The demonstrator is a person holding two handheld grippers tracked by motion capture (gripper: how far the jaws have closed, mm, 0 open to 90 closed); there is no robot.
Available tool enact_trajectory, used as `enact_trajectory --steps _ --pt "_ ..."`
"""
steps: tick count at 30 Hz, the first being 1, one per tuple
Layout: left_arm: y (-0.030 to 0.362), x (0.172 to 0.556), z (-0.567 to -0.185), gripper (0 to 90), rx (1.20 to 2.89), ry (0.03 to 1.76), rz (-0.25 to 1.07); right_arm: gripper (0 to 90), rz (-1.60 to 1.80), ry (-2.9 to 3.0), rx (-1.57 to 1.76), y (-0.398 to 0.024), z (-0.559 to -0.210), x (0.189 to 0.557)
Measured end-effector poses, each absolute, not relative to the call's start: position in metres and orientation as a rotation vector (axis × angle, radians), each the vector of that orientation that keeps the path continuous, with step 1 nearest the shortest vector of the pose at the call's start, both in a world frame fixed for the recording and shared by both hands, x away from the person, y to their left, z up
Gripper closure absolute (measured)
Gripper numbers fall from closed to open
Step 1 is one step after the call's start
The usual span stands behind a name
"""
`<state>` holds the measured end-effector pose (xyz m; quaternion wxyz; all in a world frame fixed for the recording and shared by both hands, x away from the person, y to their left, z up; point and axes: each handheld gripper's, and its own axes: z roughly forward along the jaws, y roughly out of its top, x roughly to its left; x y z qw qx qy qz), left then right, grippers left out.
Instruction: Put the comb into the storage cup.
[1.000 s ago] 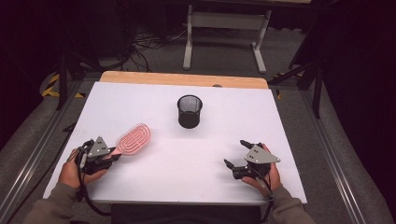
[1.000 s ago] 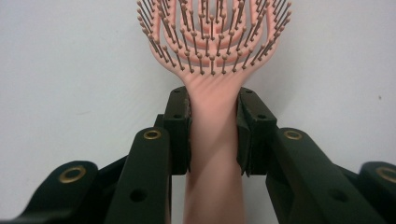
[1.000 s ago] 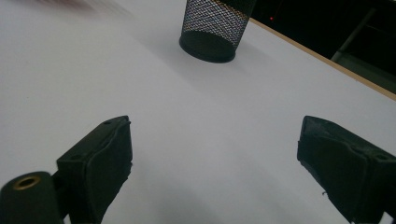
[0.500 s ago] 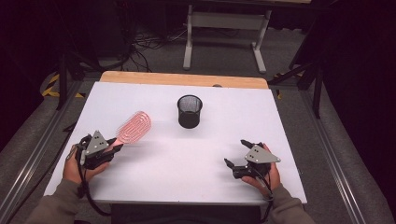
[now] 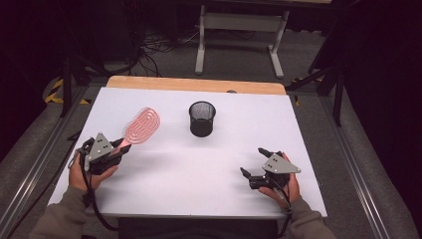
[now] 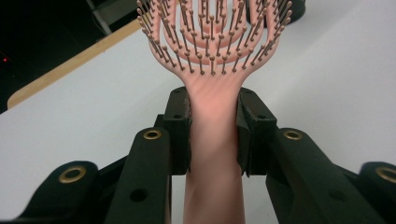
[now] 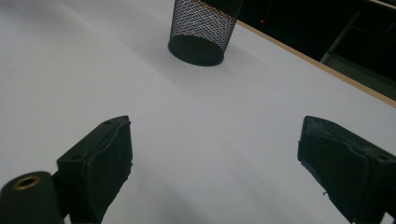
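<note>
The left tool (image 5: 119, 146) has the pink hairbrush (image 5: 141, 124) clamped by its handle, and in the left gripper view both pads (image 6: 180, 133) press flat against the narrow neck of the handle, one on each side, just below where the head fans out. The brush head stands out beyond the tool's tips, bristles facing the tool's camera, and in the high view it is raised off the white desk (image 5: 199, 164), with a soft shadow on the surface beneath it. The handle runs back between the jaws toward the hand. Ahead of the brush and off to the tool's right side, well apart from it, stands the black mesh cup (image 5: 202, 118), upright and with nothing showing inside it.

No brand, label or lettering can be read on the brush, the cup or the tools.

The left hand (image 5: 87, 169) sits at the near left of the desk, forearm coming in from the bottom edge, tool angled up and forward. Over on the other side, the right tool (image 5: 253, 164) rests low near the desk's near edge, pointing inward, jaws spread wide with nothing between them; the right gripper view has bare desk between the two pads (image 7: 100, 161) and the mesh cup (image 7: 201, 29) far ahead.
</note>
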<state>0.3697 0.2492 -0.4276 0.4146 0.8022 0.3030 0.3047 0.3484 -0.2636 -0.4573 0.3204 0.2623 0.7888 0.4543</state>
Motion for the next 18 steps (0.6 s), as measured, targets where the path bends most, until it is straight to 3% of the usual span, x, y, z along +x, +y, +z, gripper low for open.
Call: enact_trajectory --steps 18 --pt "0.222 0.378 -0.415 69.1 1.952 0.688 0.785 9.0 1.265 1.997 0.709 -0.266 -0.443 0.352"
